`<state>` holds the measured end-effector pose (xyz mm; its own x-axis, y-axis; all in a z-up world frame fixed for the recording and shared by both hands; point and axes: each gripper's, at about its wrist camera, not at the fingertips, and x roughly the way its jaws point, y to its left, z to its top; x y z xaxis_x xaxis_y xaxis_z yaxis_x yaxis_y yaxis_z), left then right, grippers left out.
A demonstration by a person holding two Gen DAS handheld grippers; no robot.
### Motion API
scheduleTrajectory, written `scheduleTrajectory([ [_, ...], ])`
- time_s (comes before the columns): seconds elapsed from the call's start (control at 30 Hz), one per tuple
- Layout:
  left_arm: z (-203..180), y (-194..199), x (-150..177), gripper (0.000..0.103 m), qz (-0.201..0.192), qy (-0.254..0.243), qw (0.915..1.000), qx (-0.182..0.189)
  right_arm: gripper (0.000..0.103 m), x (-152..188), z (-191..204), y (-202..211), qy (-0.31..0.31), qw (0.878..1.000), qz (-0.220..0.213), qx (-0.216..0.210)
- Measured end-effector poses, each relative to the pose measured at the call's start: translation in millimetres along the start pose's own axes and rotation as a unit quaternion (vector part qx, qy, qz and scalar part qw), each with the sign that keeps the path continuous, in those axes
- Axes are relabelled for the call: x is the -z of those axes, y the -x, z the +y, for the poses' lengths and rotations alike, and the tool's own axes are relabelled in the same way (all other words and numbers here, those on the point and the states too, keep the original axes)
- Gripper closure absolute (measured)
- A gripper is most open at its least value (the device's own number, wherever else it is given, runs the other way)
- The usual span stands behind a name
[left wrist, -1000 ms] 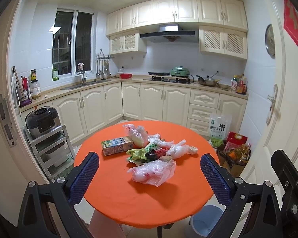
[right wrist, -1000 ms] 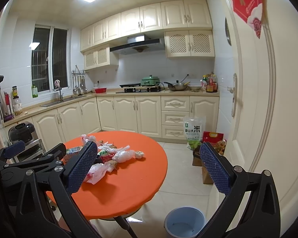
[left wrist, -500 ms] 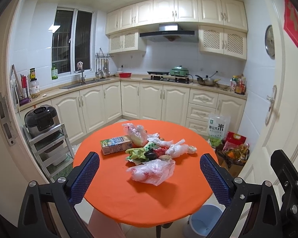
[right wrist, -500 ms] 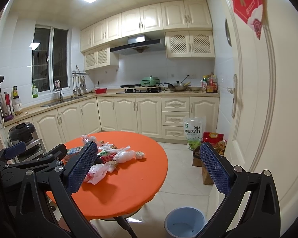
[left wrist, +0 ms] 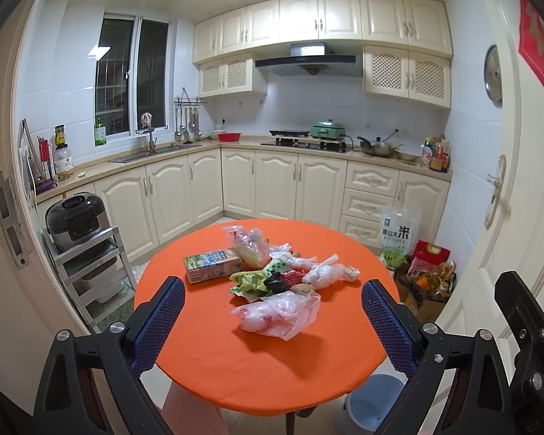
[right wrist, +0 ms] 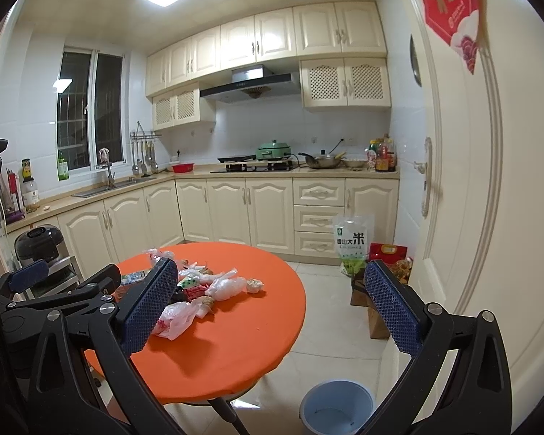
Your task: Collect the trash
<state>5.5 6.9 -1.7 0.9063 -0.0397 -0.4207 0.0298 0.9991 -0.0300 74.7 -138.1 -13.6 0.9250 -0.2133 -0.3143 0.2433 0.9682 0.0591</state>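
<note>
Trash lies heaped on a round orange table (left wrist: 264,373): a clear plastic bag (left wrist: 279,313) nearest me, a green drink carton (left wrist: 212,264) on its side, green and red wrappers (left wrist: 257,279) and more knotted bags (left wrist: 322,273). A light blue bin (right wrist: 339,407) stands on the floor at the table's near right edge. My left gripper (left wrist: 273,324) hangs open above the table's near side, nothing between its fingers. My right gripper (right wrist: 272,310) is open too, off to the right of the table, with the heap (right wrist: 214,286) by its left finger.
Cream cabinets and a counter with sink and stove line the back and left walls. A rice cooker (left wrist: 76,217) sits on a metal rack at left. A rice bag (left wrist: 395,235) and boxes stand on the floor by the white door (left wrist: 504,195).
Both views have crept slightly forward toward the table. The heap has not moved and both grippers stay open.
</note>
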Motion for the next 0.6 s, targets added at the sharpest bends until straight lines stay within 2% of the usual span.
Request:
scheduleTrajectory([
  [0.6,-1.0,0.2,-4.1,0.008,0.007,0.000,1.0000,0.006,0.000,-0.1,-1.8,0.5,-0.001,1.000,-0.002,0.004],
])
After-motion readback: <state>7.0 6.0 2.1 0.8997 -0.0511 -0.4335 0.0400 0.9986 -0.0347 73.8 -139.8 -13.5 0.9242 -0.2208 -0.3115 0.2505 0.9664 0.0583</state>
